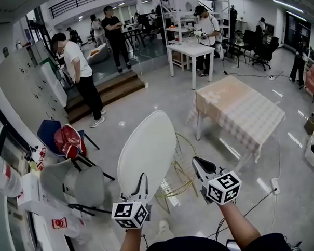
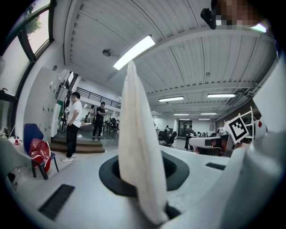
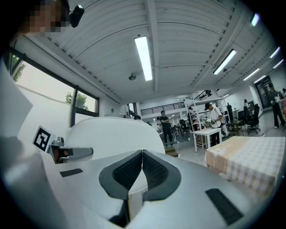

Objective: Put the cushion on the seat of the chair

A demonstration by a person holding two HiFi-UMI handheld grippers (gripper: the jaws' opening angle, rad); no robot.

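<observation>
A white oval cushion (image 1: 147, 149) stands upright on edge in front of me, and my left gripper (image 1: 143, 181) is shut on its lower rim. In the left gripper view the cushion's thin edge (image 2: 136, 147) rises from between the jaws of the left gripper (image 2: 145, 188). Just behind and below the cushion stands the yellow wire chair (image 1: 182, 170), partly hidden by it. My right gripper (image 1: 197, 163) is to the right of the cushion, apart from it, above the chair. Its pads (image 3: 154, 172) meet at the tip of the right gripper (image 3: 143, 154) with nothing between them. The cushion (image 3: 111, 134) fills that view's left side.
A table with a checked cloth (image 1: 239, 113) stands to the right beyond the chair. At the left are a blue chair with a red bag (image 1: 69, 142) and grey chairs (image 1: 76, 185). A person (image 1: 82, 73) stands by the steps. Cables and a power strip (image 1: 275, 185) lie on the floor at the right.
</observation>
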